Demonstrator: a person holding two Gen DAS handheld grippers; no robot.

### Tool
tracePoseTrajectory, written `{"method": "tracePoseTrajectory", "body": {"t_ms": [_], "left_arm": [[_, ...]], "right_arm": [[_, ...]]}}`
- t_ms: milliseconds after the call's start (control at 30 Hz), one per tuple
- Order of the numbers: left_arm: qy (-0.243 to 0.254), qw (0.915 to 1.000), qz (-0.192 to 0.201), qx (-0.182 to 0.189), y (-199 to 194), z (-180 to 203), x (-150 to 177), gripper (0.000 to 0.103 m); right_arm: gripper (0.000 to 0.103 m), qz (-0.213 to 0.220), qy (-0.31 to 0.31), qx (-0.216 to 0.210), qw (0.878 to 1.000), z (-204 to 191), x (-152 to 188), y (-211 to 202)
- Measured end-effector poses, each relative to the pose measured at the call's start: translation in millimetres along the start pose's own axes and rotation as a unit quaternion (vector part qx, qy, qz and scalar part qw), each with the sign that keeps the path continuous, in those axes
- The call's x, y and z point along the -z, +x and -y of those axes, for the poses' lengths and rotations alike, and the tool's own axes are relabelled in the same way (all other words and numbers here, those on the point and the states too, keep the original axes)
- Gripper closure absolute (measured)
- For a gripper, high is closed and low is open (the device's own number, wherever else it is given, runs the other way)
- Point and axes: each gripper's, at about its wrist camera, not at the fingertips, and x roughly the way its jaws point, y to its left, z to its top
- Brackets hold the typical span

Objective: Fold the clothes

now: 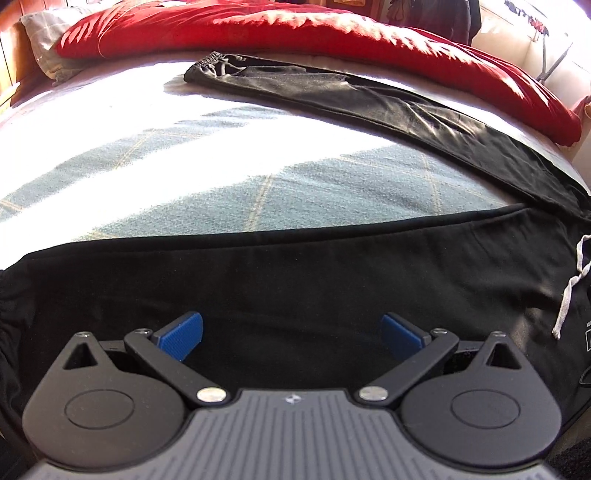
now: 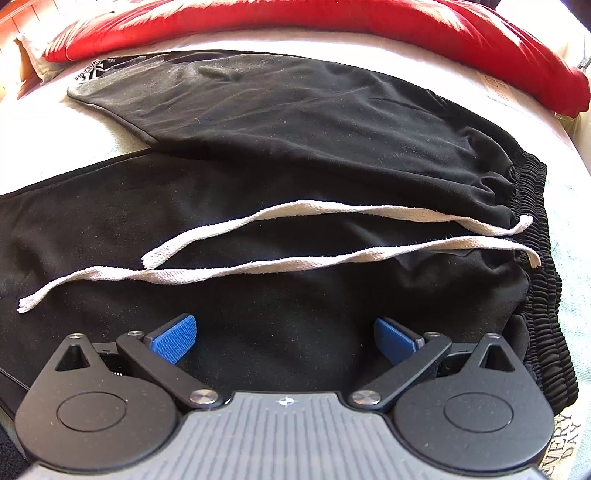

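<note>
— Where are my grippers?
— My left gripper (image 1: 291,338) and right gripper (image 2: 284,339) hang spread, empty, over black trousers (image 2: 295,147) on the bed (image 1: 221,184).
— Edges?
— Waistband (image 2: 539,258) at right; bare sheet beyond the near leg; red blanket (image 1: 332,33) behind.

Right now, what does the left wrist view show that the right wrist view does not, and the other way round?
Only the left wrist view shows the far cuff of the black pants, the checked bedsheet between the two legs, and the open left gripper. Only the right wrist view shows the ribbed waistband, both full ends of the white drawstring, and the open right gripper. Both views show the pants lying spread on the bed and the red blanket behind them.
</note>
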Motion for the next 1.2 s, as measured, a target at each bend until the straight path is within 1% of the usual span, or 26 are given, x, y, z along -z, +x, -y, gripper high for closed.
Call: {"method": "tracePoseTrajectory", "body": {"t_ms": [133,300,433,533,567,633,700,767,833,867,900,967,1067,1100,1133,1200], "left_arm": [[0.019,0.9996,0.014,0.014,-0.8,13.1,-12.1,0.001],[0.031,0.9988,0.021,0.032,1.1,27.8,-23.3,0.001],[0.048,0.9978,0.02,0.04,4.2,41.9,-29.5,0.001],[0.064,0.9965,0.021,0.05,8.0,55.0,-36.1,0.002],[0.07,0.9957,0.023,0.055,10.0,60.4,-39.8,0.002],[0.082,0.9941,0.025,0.067,14.3,69.1,-46.9,0.002],[0.096,0.992,0.028,0.077,19.0,79.8,-53.4,0.002],[0.112,0.9891,0.031,0.089,24.0,92.7,-59.5,0.002],[0.126,0.9864,0.033,0.1,29.1,103.6,-64.8,0.002],[0.132,0.9852,0.034,0.104,31.4,108.9,-67.2,0.002],[0.138,0.9839,0.034,0.108,33.8,114.2,-69.7,0.002],[0.148,0.9814,0.033,0.117,38.0,125.6,-74.4,0.002],[0.171,0.9762,0.035,0.128,41.9,142.4,-81.5,0.002],[0.179,0.9743,0.037,0.132,42.9,146.5,-84.2,0.002],[0.185,0.9724,0.038,0.137,44.0,150.3,-86.8,0.002],[0.198,0.9695,0.04,0.138,47.8,158.3,-92.9,0.006]], "right_arm": [[0.0,-0.007,0.001,0.002,1.0,0.5,-2.2,-0.8],[0.0,-0.008,-0.002,0.001,1.0,1.4,-3.7,-2.0],[0.0,0.002,0.0,0.0,1.0,7.1,-5.2,-7.4],[0.0,0.012,-0.002,0.007,1.0,18.6,-7.7,-19.3],[0.0,0.016,-0.004,0.015,1.0,24.4,-8.7,-25.3],[0.0,0.021,-0.007,0.044,0.999,41.2,-10.1,-41.5],[0.0,0.022,-0.003,0.09,0.996,63.8,-11.5,-59.8],[0.0,0.023,0.003,0.142,0.99,89.9,-15.6,-79.0],[0.0,0.032,0.012,0.183,0.983,116.4,-20.3,-97.0],[0.0,0.042,0.02,0.197,0.979,129.5,-23.2,-105.1],[0.0,0.054,0.028,0.202,0.978,140.7,-26.8,-110.2],[0.0,0.078,0.041,0.201,0.976,159.6,-34.4,-116.7],[0.0,0.099,0.04,0.17,0.98,172.0,-49.9,-102.7],[0.005,0.101,0.037,0.158,0.982,173.2,-55.8,-93.9],[0.016,0.103,0.034,0.146,0.983,174.3,-61.7,-85.0],[0.026,0.097,0.026,0.125,0.987,171.5,-75.5,-61.8]]}}
